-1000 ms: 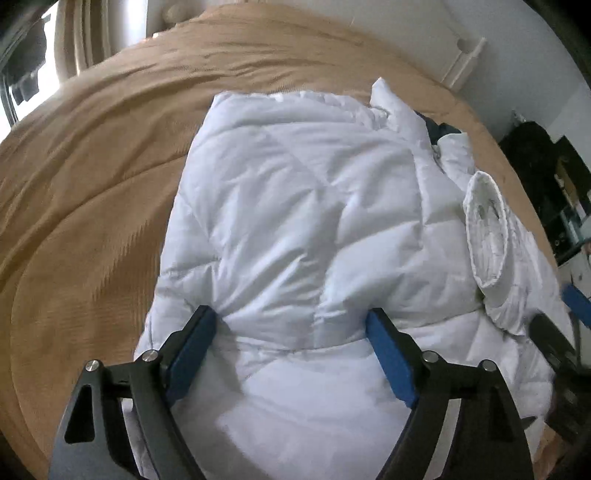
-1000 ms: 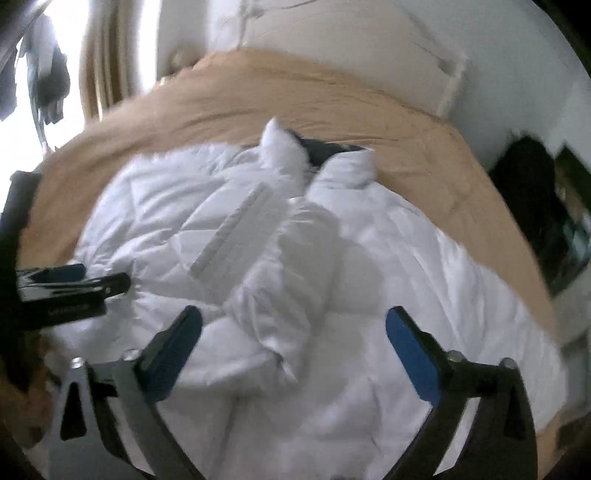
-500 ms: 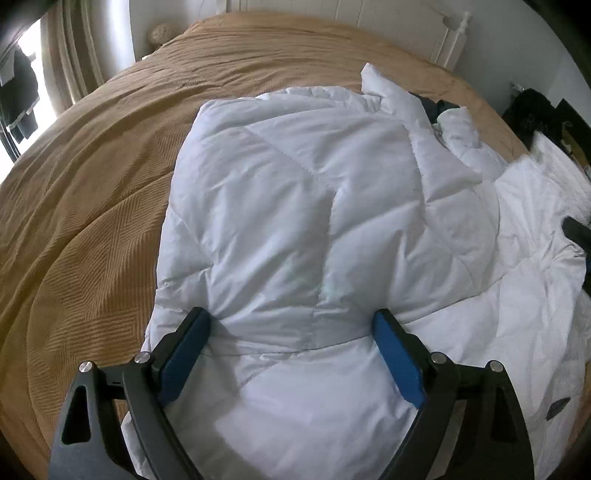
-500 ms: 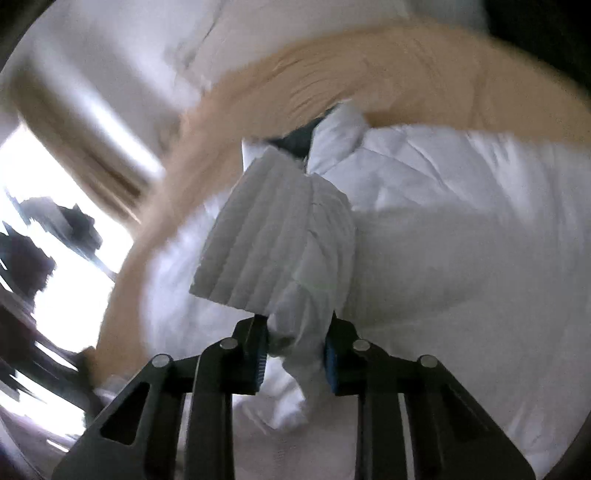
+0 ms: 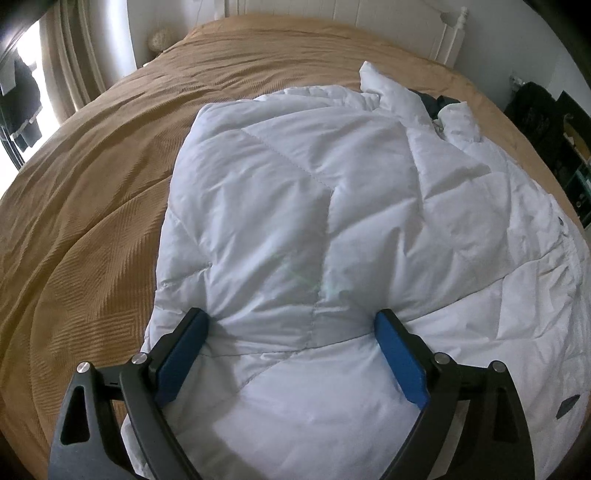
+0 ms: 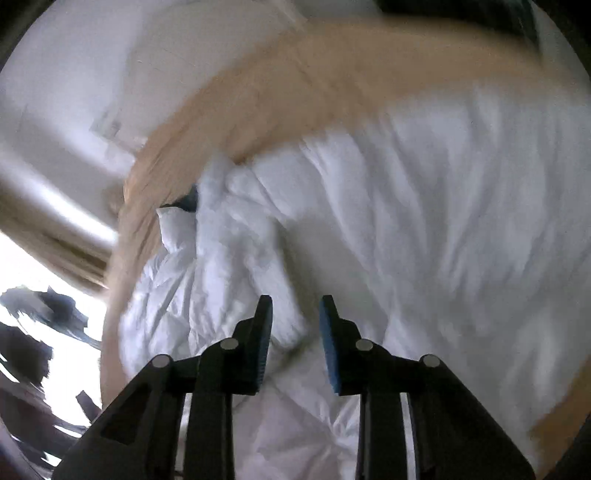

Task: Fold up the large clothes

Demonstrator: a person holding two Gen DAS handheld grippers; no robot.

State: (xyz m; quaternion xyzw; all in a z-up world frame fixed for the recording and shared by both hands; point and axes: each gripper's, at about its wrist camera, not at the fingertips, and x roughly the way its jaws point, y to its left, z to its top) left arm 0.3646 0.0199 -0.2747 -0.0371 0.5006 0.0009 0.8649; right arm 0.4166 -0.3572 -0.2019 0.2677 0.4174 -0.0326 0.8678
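A white quilted puffer jacket (image 5: 295, 206) lies on the tan bedspread (image 5: 92, 229), its left side folded over the middle and its collar (image 5: 384, 88) at the far end. My left gripper (image 5: 291, 332) hovers low over the jacket's near part, wide open, with its blue pads either side of the folded panel's edge. The right wrist view is blurred by motion. There my right gripper (image 6: 293, 325) is over the jacket (image 6: 424, 240) with its jaws narrow and opening. A bulge of white fabric sits between them, against the left pad and clear of the right one.
A white headboard (image 5: 332, 11) stands at the far end of the bed. There is a bright window with curtains (image 5: 74, 62) at the left. Dark bags and shelves (image 5: 543, 118) stand at the right, past the bed's edge.
My right gripper shut on the jacket's ribbed sleeve, swung it sideways while rolling, and its jaws have now parted a little. The sleeve has gone from the left wrist view. My left gripper stayed put.
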